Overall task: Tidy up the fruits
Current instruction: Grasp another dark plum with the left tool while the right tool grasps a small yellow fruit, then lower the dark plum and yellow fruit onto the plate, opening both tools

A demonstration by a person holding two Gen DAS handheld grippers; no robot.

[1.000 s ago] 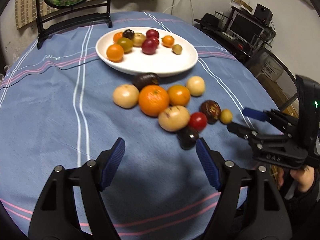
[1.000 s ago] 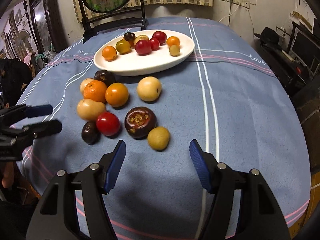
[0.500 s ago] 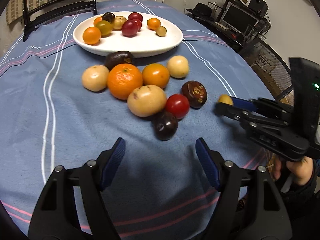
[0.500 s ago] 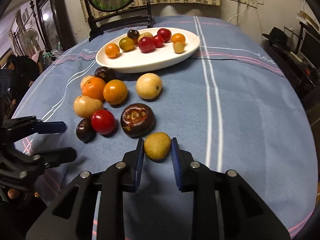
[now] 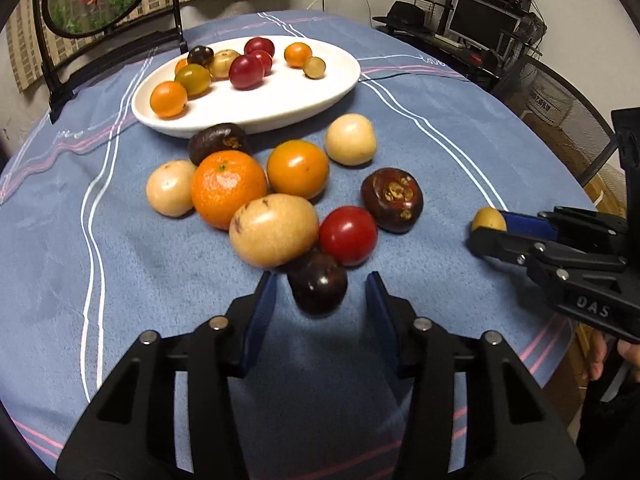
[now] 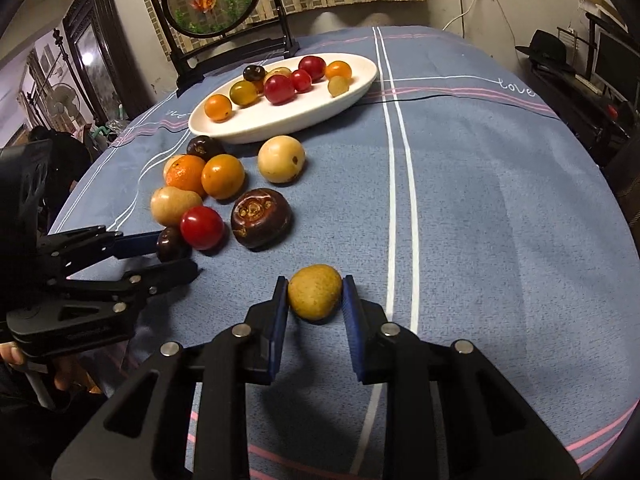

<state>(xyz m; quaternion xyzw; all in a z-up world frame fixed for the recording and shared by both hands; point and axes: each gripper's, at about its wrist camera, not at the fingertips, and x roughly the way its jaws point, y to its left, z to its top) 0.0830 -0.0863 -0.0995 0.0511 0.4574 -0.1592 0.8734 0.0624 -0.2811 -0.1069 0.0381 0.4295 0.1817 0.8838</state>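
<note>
A white oval plate [image 5: 280,100] [image 6: 304,114] with several small fruits sits at the far side of the blue cloth. Loose fruits lie in front of it: a mandarin [image 5: 228,188], an orange tomato [image 5: 298,168], pale fruits, a red tomato [image 5: 348,236] and a brown ribbed fruit [image 5: 392,200] [image 6: 260,218]. My left gripper [image 5: 320,292] is open, its pads either side of a dark purple fruit [image 5: 318,282] [image 6: 170,242] with gaps showing. My right gripper [image 6: 315,298] is shut on a small yellow fruit [image 6: 315,296] [image 5: 488,220], held just above the cloth.
A round painted screen on a black stand [image 6: 216,4] stands behind the plate. The table's edge curves down at the right, with a mesh chair [image 5: 560,120] and a desk with a monitor [image 5: 480,20] beyond it.
My left gripper moved forward and narrowed around the dark purple fruit. My right gripper closed on the yellow fruit and drew it back from the brown ribbed fruit.
</note>
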